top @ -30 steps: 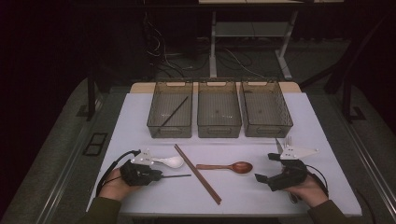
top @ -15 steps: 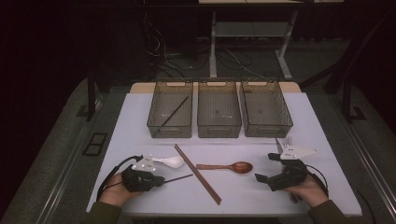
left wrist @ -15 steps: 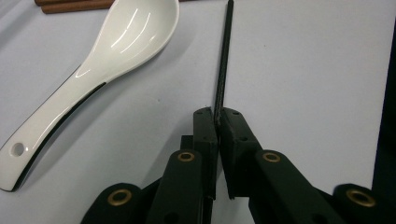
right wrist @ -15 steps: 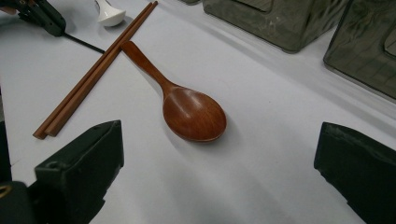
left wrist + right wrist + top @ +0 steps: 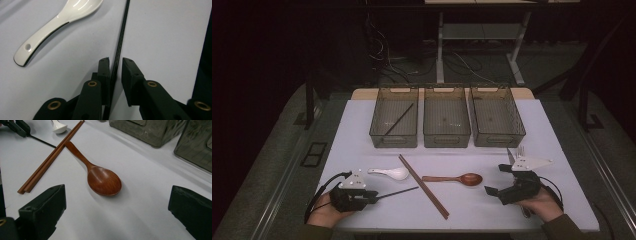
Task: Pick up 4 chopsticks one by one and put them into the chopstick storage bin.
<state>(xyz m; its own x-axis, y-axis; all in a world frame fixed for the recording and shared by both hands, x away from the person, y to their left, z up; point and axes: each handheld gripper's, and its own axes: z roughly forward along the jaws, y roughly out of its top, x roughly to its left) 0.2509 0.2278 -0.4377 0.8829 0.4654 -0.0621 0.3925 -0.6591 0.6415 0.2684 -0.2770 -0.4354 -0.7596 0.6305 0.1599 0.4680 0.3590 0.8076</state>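
Note:
A thin black chopstick lies on the white table, running between the jaws of my left gripper. Those jaws have just been opening; the stick rests against one pad with a gap to the other, so my left gripper is open. A white ceramic spoon lies just beyond it. My right gripper stands wide open at the front right. A brown wooden spoon lies ahead of its jaws, untouched.
A pair of brown chopsticks lies diagonally mid-table, touching the wooden spoon's handle. Three clear bins stand in a row at the back; the left one holds a black chopstick. A metal fork lies by the right gripper.
My left gripper has slid back toward the front-left edge along the black chopstick, which stays where it lay. The right gripper has not moved.

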